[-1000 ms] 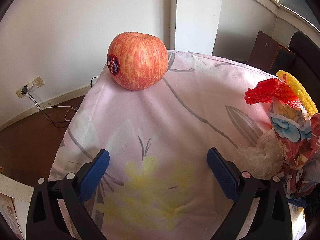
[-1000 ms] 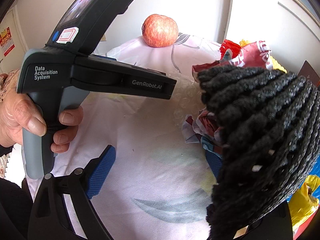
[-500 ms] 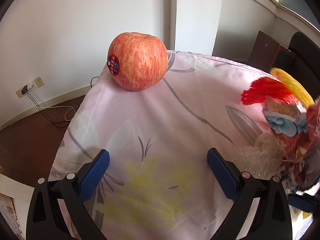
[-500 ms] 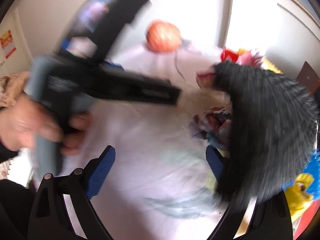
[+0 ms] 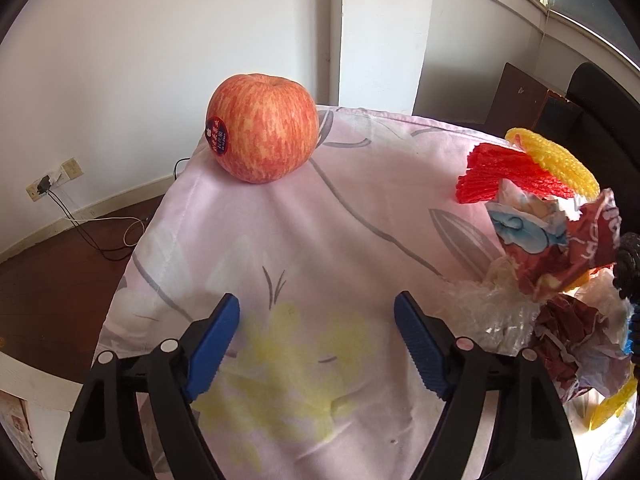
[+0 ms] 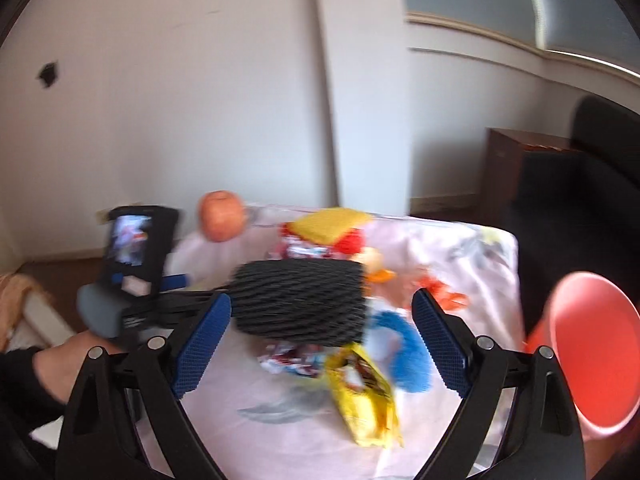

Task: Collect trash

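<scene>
Blue pads on the right gripper (image 6: 320, 340) stand wide apart with nothing pinched. A second ago the black foam net (image 6: 298, 304) hung right against its right finger. Now the gripper has pulled back and up, and the net sits out ahead, over the trash pile (image 6: 352, 320).

The net looks released onto the pile rather than binned, so I read no collection progress from this grab. A red-orange bin (image 6: 596, 356) has come into view at the table's right edge.

The left gripper (image 5: 318, 344) is also spread wide and empty, parked over the flowered cloth (image 5: 320, 220), and has barely moved. The apple (image 5: 262, 126) is unchanged at the far corner. The wrappers (image 5: 552, 240) have shifted.

- **Blur:** the right view is motion-blurred, so I can't tell if the net is resting or still dropping.
- **Bin:** it is cut off by the frame and its contents are not visible.
- **Left view:** the pile is clipped, with only a sliver of the net showing at the edge.
</scene>
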A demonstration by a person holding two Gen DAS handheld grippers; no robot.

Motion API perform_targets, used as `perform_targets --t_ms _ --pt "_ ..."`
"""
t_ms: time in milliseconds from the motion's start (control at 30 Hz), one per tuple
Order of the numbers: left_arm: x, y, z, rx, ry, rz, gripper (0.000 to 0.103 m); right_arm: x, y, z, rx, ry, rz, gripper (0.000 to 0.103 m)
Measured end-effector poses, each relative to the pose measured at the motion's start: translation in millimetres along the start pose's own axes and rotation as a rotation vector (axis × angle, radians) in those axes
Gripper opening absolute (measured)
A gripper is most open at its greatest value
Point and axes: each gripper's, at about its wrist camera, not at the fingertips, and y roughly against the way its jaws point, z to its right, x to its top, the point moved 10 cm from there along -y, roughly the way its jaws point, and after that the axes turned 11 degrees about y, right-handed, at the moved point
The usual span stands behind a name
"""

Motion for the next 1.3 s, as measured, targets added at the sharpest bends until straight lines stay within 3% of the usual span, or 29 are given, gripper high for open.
perform_targets --t_ms 133,400,867,1300 --pt "3 13 3 -0.009 -0.012 0.028 0.077 -13 -4 17 -0.087 -0.058 -0.024 0.092" --pt "10 46 19 -0.044 -0.058 0.097 0.077 -25 1 24 -0.154 -0.085 -0.028 0.092" --pt "11 95 49 -0.108 -0.111 0.179 0.075 -23 13 22 -0.173 -0.086 0.007 0.092" --pt "6 106 54 -0.114 -0.123 0.193 0.075 -24 19 24 -0.185 -0.106 0.018 0.092"
